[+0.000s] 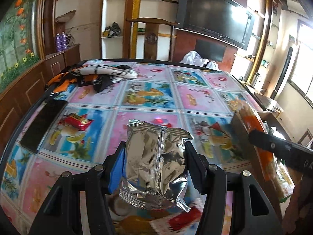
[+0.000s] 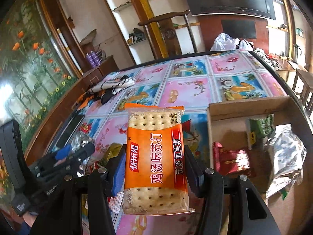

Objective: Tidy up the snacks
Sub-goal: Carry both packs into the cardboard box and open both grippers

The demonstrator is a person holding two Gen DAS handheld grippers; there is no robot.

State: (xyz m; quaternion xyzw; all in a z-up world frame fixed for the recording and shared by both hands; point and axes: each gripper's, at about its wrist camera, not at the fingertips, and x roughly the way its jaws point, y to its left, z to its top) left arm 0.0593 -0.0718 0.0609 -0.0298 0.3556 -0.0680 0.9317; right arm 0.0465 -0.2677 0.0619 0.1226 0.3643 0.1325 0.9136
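Left gripper (image 1: 154,164) clamped on crinkled silver foil snack pouch (image 1: 156,168), held above the fruit-print tablecloth (image 1: 148,96). Right gripper (image 2: 154,168) clamped on orange soda-cracker packet (image 2: 155,156), beside the open cardboard box (image 2: 210,129) already holding snacks. Risks: slick foil could slide from the pads; crackers may crack under squeeze; the two grippers are close and could collide at the box.

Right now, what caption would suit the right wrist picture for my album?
Right gripper holds an orange cracker packet above the patterned table, beside a cardboard box of snacks.
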